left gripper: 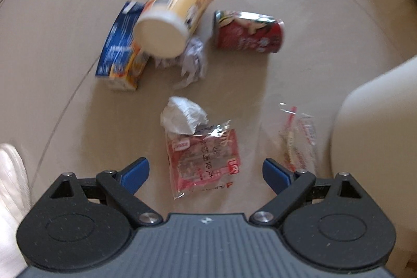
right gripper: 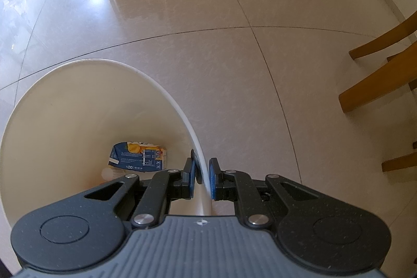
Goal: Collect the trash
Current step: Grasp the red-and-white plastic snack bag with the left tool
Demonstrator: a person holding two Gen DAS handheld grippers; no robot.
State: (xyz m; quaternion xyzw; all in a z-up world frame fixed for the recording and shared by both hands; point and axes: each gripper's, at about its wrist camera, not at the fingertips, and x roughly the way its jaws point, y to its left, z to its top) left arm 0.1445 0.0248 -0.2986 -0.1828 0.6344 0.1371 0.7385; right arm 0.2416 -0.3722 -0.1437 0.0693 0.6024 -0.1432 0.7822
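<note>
1. Under the left gripper, seen by the left wrist camera, most of the trash is found on the tiled floor, not yet collected.
   - Jaws are spread wide and nothing is held; the red snack wrapper lies on the floor between the blue pads, untouched as far as can be told.
   - A crumpled white tissue is touching the wrapper's far edge.
   - A clear plastic sachet lies beside the wrapper, close to the cream bin wall.
   - Beyond the wrapper: a tipped yellow cup, a blue carton against it, a second paper wad at the cup's base, and a red can on its side, set apart from the cup.
   - The frame is motion-blurred, so fine contact cannot be judged.

2. At the bin, seen by the right wrist camera, progress is judged as early.
   - The right gripper is clamped narrow on the bin rim, one pad inside and one outside, so the bin is being held steady.
   - One blue-and-orange carton is seen at the bottom of the bin, near the clamped rim. Part of the bottom is hidden by the gripper body.
   - Judgement: one piece is binned, about seven pieces are left on the floor; the red snack wrapper is probably next.
</note>
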